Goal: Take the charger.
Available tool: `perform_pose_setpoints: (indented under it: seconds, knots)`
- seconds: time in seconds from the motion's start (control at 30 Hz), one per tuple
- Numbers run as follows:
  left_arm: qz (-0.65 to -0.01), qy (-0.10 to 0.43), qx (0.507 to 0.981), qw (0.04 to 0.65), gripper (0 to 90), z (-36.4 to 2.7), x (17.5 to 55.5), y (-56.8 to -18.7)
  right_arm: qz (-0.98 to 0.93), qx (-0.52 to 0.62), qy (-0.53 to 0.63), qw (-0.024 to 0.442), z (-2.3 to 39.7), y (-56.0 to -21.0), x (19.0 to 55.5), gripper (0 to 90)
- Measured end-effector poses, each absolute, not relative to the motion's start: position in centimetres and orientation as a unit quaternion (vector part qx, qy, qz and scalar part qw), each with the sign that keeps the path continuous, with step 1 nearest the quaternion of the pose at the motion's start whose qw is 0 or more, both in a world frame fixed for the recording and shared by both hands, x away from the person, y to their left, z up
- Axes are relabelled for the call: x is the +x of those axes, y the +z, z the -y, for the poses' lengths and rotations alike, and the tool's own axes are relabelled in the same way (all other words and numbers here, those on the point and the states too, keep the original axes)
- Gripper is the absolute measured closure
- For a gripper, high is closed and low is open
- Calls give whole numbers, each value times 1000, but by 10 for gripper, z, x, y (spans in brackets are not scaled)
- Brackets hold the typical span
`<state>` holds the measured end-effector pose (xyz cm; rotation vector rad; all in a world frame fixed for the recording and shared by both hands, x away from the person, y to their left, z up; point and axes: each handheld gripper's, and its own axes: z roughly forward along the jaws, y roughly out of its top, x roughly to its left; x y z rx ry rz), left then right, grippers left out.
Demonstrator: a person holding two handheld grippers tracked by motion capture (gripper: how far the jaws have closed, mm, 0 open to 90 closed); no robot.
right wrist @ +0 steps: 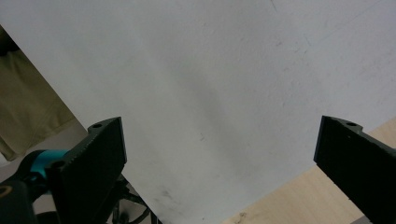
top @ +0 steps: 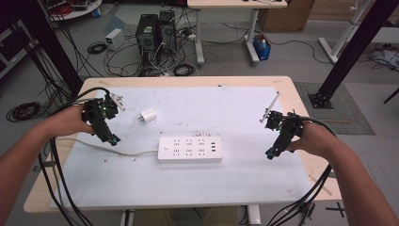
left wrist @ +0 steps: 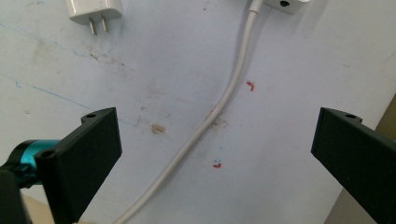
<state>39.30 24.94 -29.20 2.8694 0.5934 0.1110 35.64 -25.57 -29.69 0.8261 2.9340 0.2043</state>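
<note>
Charger (left wrist: 95,10) beyond left gripper (left wrist: 215,154) jaws (gaping).

In my left gripper view the top edge crops the charger (left wrist: 95,10) and power strip (left wrist: 285,3); the cord (left wrist: 219,109) exits the bottom edge.

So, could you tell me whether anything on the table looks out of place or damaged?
Nothing looks damaged. The white charger plug lies loose, apart from the power strip, and the white sheet bears small red marks and smudges.
</note>
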Motion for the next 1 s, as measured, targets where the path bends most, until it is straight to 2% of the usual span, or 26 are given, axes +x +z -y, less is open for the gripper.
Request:
perform_pose_setpoints:
  seconds: [0.6, 0.8, 1.0]
  knots:
    - [-259, 72, 955, 127, 17, -247, 420, -285, -957, 279, 68, 46, 255, -296, 358, 17]
    - [-270, 83, 942, 180, 17, -238, 438, -293, -955, 285, 69, 46, 256, -293, 359, 17]
    - [-267, 77, 942, 190, 17, -228, 460, -310, -956, 280, 68, 48, 251, -294, 362, 17]
